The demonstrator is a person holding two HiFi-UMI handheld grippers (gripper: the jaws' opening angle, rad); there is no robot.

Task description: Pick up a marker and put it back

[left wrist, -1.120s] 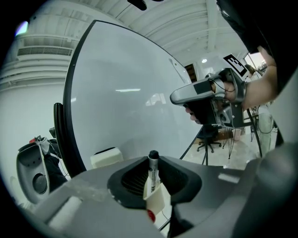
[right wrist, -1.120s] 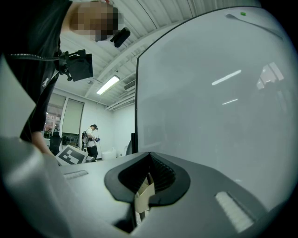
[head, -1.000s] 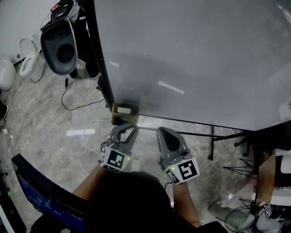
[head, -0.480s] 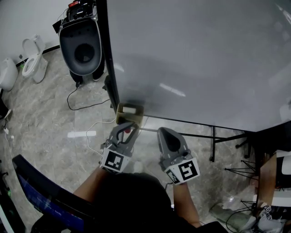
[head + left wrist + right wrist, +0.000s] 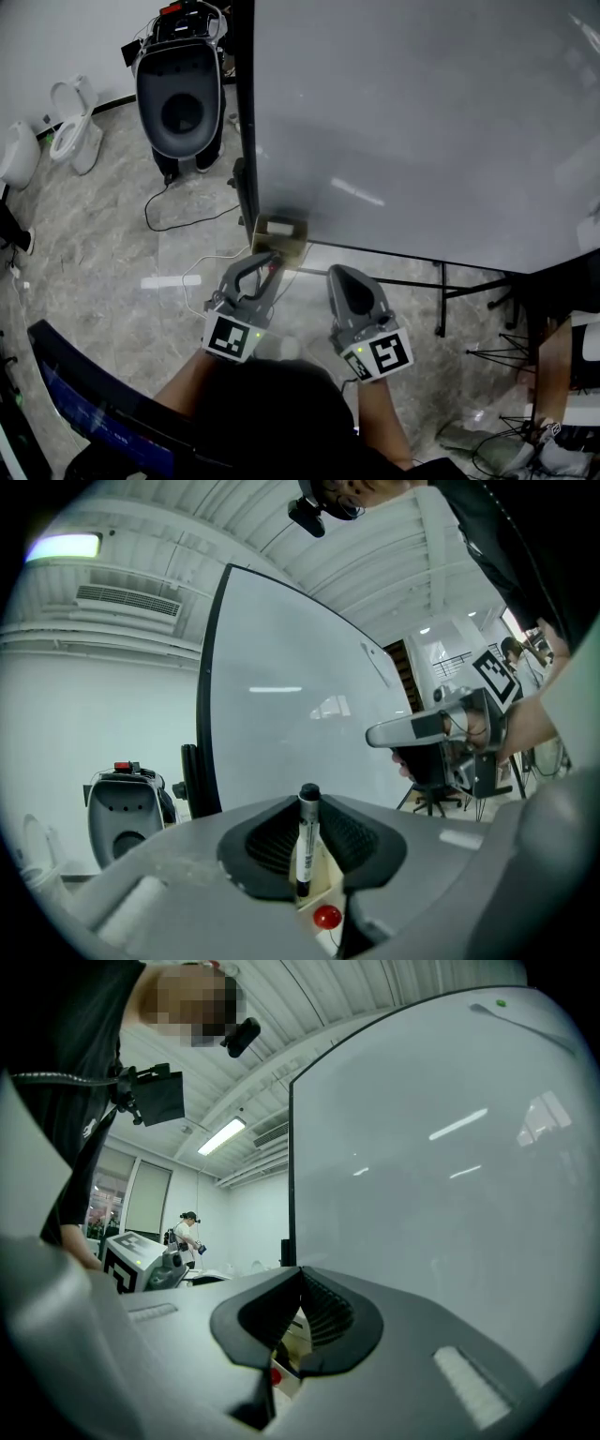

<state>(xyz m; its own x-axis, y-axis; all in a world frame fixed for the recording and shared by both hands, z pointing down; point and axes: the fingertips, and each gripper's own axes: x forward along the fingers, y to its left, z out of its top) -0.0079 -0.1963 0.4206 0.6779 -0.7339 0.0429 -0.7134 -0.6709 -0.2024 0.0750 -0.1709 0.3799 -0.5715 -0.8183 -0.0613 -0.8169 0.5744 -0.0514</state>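
**At the whiteboard's lower corner: left gripper lifting a marker**

Against the earlier frames, the left gripper is now sitting higher and clear of the small wooden box fixed at the bottom left corner of the whiteboard; a second ago its tips were down at the box's mouth. Its jaws are keeping the same gap as before. The right gripper is staying where it was, level and just beside the left one. The head view is also showing more of the grey machine standing on the marble floor.

The marker is standing upright between the left gripper's ribbed pads, clamped by them. It is showing a white barrel with dark print and a black cap on top. The right gripper's jaws are resting together with nothing between them.

Counting: two grippers, one marker in a grip, one box, one whiteboard. One small round red tip is showing below the left jaws; what it belongs to is unclear.
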